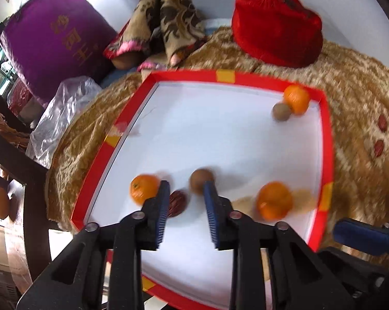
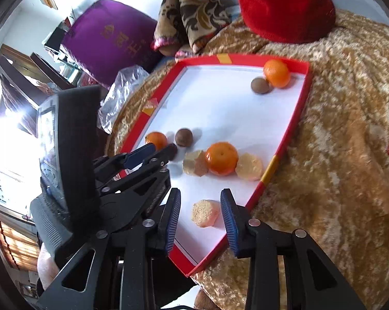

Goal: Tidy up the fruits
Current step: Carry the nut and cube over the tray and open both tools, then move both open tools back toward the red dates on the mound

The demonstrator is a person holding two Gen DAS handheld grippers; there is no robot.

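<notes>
A red-rimmed white tray lies on a golden bedspread. In the left wrist view my left gripper is open over the tray's near part, with a dark red fruit between its fingers, an orange just left and a brown fruit at the right fingertip. Another orange sits right, and an orange with a brown fruit in the far corner. My right gripper is open around a pale cut slice. More slices flank the middle orange.
A red knitted hat, a patterned cloth and a purple cushion lie behind the tray. A clear plastic bag is at its left. Red dates lie on the bedspread at right.
</notes>
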